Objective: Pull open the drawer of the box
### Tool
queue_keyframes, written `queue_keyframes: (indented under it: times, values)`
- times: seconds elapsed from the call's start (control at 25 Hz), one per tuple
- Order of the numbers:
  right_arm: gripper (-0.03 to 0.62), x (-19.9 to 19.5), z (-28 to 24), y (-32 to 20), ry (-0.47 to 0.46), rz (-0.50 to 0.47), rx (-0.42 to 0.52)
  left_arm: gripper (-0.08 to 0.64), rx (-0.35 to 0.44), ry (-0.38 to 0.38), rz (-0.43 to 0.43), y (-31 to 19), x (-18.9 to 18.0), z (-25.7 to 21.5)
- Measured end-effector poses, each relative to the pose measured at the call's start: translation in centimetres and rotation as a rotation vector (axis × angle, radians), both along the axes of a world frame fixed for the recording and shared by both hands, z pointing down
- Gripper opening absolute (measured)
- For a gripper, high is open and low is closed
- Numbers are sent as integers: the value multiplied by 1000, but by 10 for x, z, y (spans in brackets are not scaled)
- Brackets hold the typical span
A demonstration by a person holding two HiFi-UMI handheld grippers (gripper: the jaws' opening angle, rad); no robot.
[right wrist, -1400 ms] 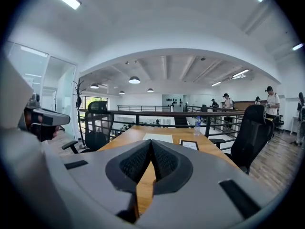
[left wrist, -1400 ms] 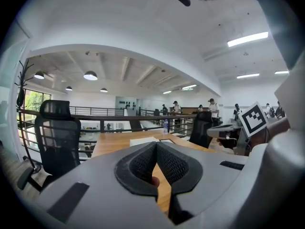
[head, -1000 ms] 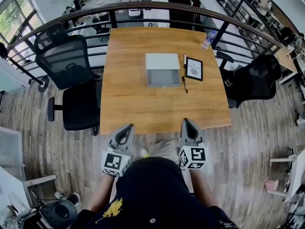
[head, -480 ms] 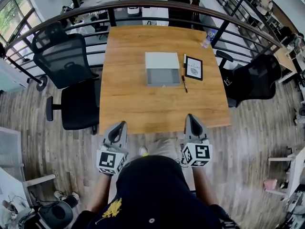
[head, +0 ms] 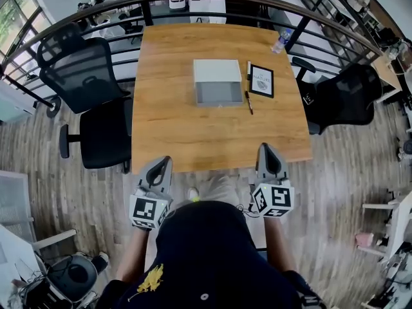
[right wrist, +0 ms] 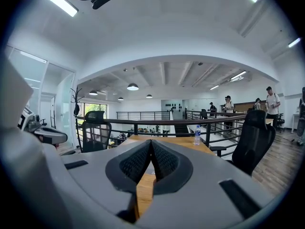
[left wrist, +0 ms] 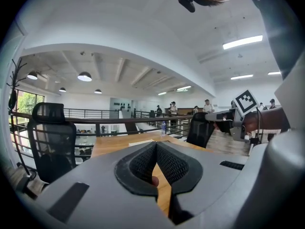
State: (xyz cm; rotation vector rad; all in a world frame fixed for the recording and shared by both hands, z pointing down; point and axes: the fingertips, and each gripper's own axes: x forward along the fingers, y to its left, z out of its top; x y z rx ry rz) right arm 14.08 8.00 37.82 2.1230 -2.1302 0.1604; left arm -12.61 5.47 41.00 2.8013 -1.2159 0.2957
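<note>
At the middle of the desk, toward its far side, sits one box. It has a white top and a grey patch on the side facing the person. From above, that patch could be the front of a shut drawer or the inside of a drawer already drawn out; the pictures do not settle which. The box's long axis runs left to right across the desk.

Just to the right of the box lies one black pen, and beside that one framed card. One water bottle stands at the far right corner.

Two grippers hang at the desk's near edge, well apart from the box, both pointing toward it. The left gripper has its jaws pressed together on nothing. The right gripper is likewise closed and empty. The box lies straight ahead between them, with the right gripper slightly nearer sideways.

Three black office chairs stand around the desk, two on the left and one on the right. A curved railing runs behind.
</note>
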Motion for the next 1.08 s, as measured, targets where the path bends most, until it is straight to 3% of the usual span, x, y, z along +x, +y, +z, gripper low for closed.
queue_keyframes:
  times: [0.24, 0.4, 0.64, 1.08]
  values:
    - [0, 2, 2, 1, 17, 6, -12, 17, 28, -2, -44, -7, -2, 1]
    - [0, 4, 5, 5, 28, 7, -21, 17, 70, -52, -92, -6, -2, 10]
    - [0, 1, -4, 5, 170, -35, 1, 17, 47, -86, -83, 2, 1, 15]
    - [0, 21, -4, 14, 160, -15, 9, 17, 16, -69, -80, 9, 8, 24]
